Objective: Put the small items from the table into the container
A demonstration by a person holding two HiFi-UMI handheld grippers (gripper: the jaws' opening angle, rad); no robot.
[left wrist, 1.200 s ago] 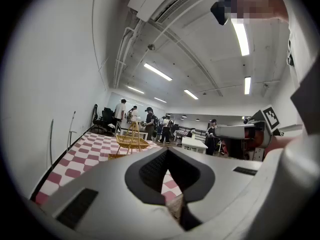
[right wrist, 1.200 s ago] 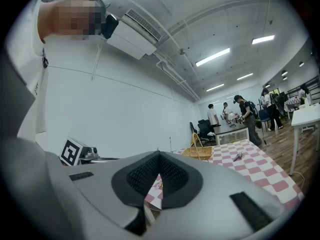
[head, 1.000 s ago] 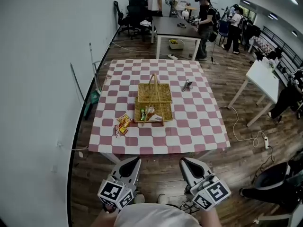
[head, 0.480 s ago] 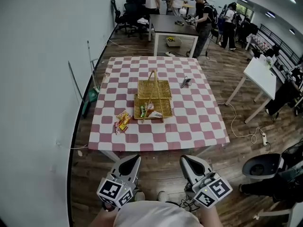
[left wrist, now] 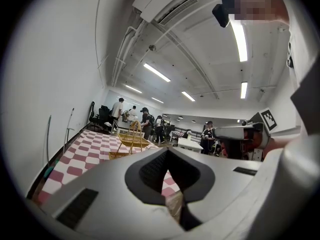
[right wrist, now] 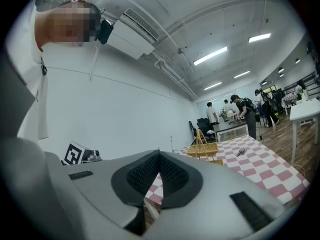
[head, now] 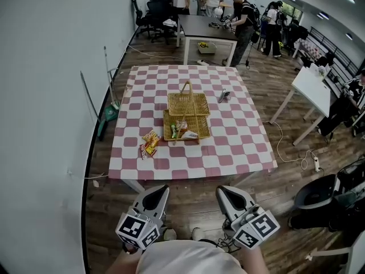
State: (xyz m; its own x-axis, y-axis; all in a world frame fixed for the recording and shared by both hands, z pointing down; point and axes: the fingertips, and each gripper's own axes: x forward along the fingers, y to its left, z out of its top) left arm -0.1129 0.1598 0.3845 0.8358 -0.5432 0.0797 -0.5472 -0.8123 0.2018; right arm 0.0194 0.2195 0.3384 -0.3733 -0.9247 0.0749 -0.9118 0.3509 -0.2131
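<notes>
Now table [head: 228, 147] slightly higher in view.

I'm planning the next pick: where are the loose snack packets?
In the head view, the snack packets lie on the checkered table, just left of the open wicker basket, toward the table's near edge.

Snack packets [head: 149, 144] lie beside open wicker basket [head: 188, 104]

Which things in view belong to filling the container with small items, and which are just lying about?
Job: woven yellow wicker basket; yellow-and-red snack packets beside it; small grey object to its right.
Lying about: white side table; dark far table; white power strip.
</notes>
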